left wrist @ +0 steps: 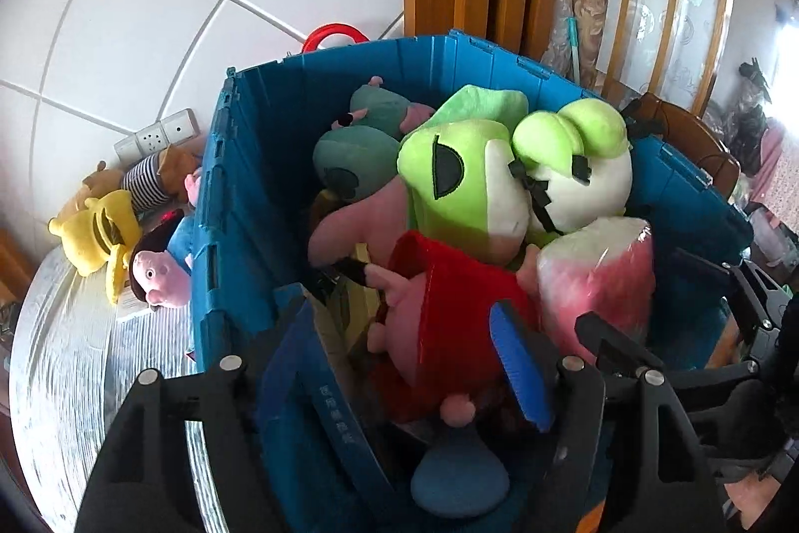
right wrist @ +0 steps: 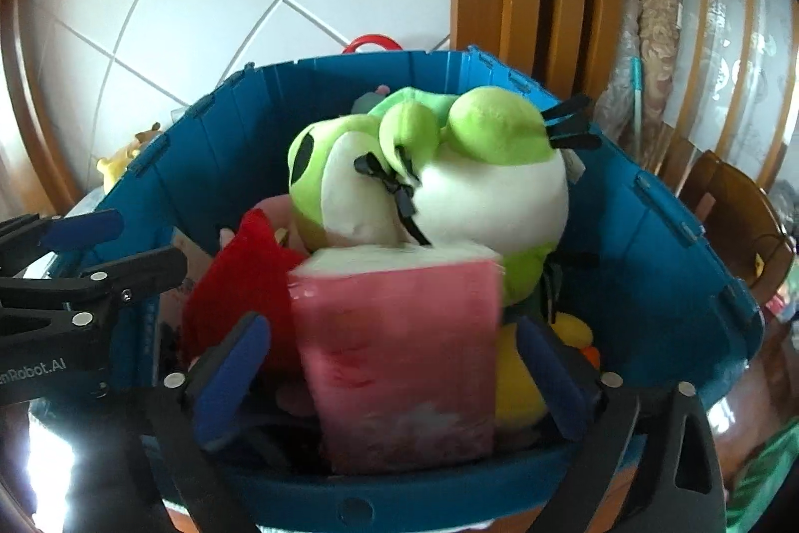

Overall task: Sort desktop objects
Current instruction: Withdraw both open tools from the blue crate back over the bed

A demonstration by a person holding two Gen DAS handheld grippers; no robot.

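- Right wrist view showed the right gripper [right wrist: 394,363] with its blue-padded fingers [right wrist: 227,375] spread wide on either side of a pink-and-white plastic-wrapped pack [right wrist: 399,358]; the pads stood just off its sides, so whether they gripped it I could not tell, and the pose fitted either a letting-go or a taking-hold.
- Glossy film and blocky corners made the pack look stiff next to the soft toys; it lay on top of the heap inside the blue crate [right wrist: 664,278].
- Left wrist view showed the left gripper [left wrist: 414,363] also spread wide over the crate's near rim, closed on nothing, with a red-dressed pink pig plush [left wrist: 449,308] between its fingers [left wrist: 519,363].
- Behind these, two green frog plushes [left wrist: 469,188], fleecy and round, were piled high, likely because the crate was nearly full.
- Ribbed hard plastic walls kept the heap in.
- Outside, on the bench [left wrist: 65,363], a yellow plush [left wrist: 97,233], a striped plush [left wrist: 150,178] and another pig plush [left wrist: 160,278] lay by the crate's left wall.
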